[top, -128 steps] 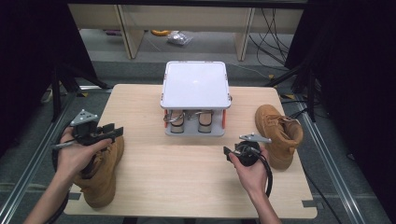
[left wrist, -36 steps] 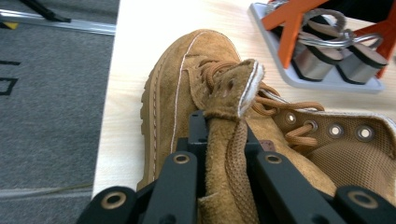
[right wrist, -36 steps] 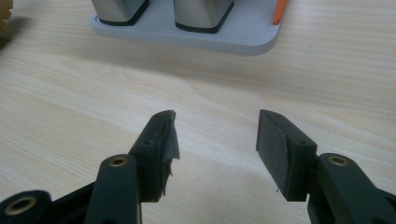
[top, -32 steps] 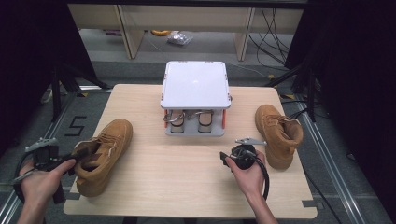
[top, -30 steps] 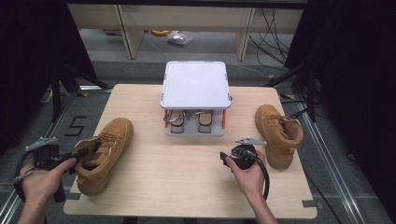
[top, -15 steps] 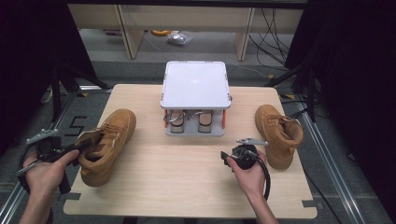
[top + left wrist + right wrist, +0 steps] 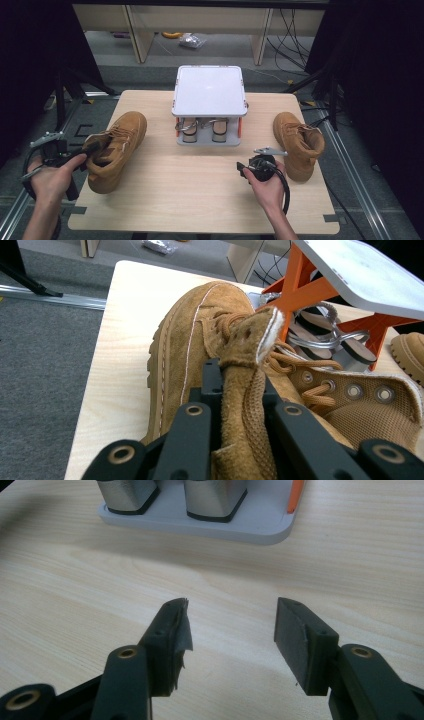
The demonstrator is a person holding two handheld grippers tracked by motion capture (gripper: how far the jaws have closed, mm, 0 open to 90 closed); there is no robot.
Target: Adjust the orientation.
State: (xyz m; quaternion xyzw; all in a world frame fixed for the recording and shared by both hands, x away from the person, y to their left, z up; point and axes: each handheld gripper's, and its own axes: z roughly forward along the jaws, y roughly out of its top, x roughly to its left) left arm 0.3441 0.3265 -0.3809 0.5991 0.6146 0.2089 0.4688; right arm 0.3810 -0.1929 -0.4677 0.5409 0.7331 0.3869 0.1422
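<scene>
Left claw (image 7: 240, 410) view reveals its jaws pinching the boot's (image 7: 112, 150) collar.

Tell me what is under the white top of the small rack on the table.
Under the white top of the rack stand two sandals on its grey base. The top covers their rear parts.

Matt tan suede boot (image 7: 200, 340), pale wood table (image 7: 200, 200)

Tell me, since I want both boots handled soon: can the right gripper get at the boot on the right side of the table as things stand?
Probably yes. The right gripper is open and holds nothing, and the right boot stands just beside it on the table with nothing between them.
</scene>
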